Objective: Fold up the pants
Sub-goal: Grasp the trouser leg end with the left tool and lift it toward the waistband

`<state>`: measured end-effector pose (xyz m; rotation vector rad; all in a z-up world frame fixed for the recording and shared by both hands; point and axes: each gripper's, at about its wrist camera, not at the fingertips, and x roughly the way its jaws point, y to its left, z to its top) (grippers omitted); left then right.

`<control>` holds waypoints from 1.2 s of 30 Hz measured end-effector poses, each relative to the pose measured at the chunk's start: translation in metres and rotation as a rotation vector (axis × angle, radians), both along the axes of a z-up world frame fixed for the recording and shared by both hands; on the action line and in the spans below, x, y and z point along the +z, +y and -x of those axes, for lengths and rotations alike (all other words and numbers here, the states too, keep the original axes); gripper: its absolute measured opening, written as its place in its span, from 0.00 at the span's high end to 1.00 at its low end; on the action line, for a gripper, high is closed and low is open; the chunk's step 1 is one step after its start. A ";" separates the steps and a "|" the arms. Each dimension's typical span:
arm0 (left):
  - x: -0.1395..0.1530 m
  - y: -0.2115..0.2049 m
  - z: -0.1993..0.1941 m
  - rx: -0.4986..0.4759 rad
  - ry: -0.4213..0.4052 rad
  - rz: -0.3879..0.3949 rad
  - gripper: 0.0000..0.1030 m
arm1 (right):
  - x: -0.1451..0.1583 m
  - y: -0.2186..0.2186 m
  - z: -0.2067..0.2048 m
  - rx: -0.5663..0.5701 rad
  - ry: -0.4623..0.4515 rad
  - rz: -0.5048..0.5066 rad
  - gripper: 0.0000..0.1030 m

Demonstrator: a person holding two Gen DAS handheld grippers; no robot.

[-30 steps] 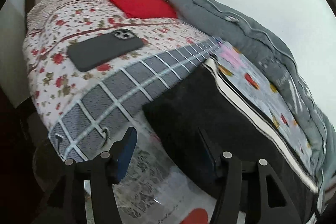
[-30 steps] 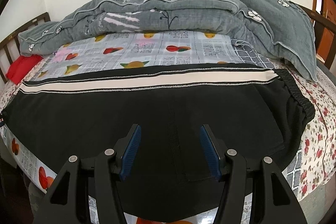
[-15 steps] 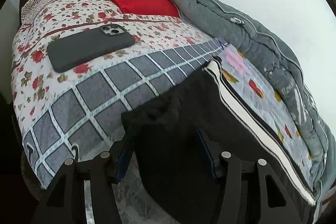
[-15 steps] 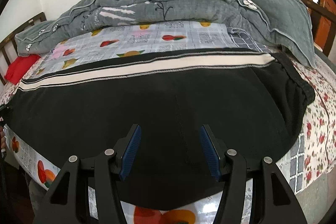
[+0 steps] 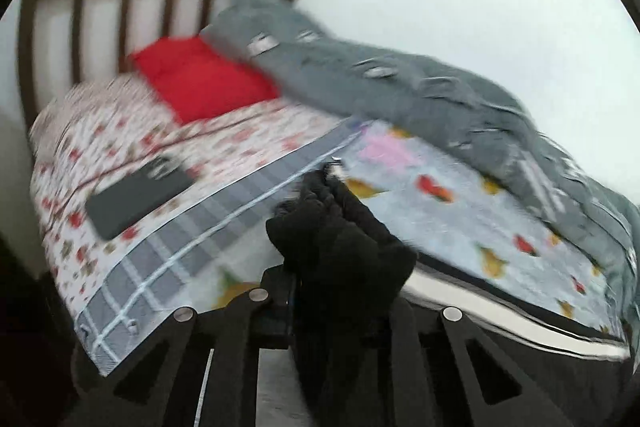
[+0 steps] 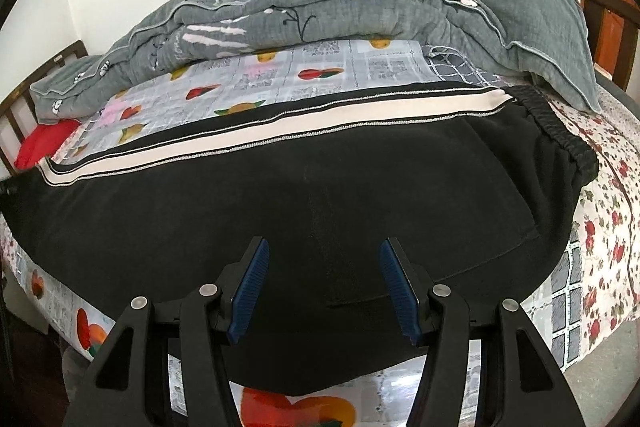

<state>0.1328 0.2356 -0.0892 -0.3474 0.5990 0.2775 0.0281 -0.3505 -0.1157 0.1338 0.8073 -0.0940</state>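
Observation:
Black pants (image 6: 320, 187) with a white side stripe (image 6: 280, 131) lie spread across the bed, their elastic waistband (image 6: 560, 135) at the right. In the blurred left wrist view, the leg end of the pants (image 5: 340, 239) is bunched up and lifted off the sheet. My left gripper (image 5: 316, 299) is closing on that bunch, with black cloth filling the gap between its jaws. My right gripper (image 6: 324, 245) hangs open just above the middle of the pants near the bed's front edge, with its blue pads (image 6: 248, 287) apart and holding nothing.
A dark phone (image 5: 140, 195) lies on the floral sheet at the left, below a red pillow (image 5: 204, 83). A rolled grey quilt (image 6: 360, 7) runs along the far side by the wall. The slatted wooden headboard (image 5: 100, 7) stands at the back left.
The left gripper went from open beside the pant leg end to closed on it, and rose, pulling the black cloth up off the bed. The right gripper stayed open over the pants.

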 end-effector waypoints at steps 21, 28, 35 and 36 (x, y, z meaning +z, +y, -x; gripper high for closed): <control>-0.028 -0.354 0.032 -0.550 0.116 -0.083 0.88 | -0.002 -0.065 0.069 -0.036 -0.060 -0.075 0.44; -0.051 -0.391 0.064 -0.627 0.157 -0.152 0.88 | -0.004 -0.070 0.082 -0.053 -0.054 -0.080 0.44; -0.046 -0.360 0.067 -0.761 0.178 -0.051 0.55 | 0.001 -0.036 0.057 0.022 -0.048 -0.107 0.44; -0.043 -0.355 0.069 -0.761 0.161 -0.057 0.48 | 0.003 -0.028 0.052 0.041 -0.049 -0.109 0.44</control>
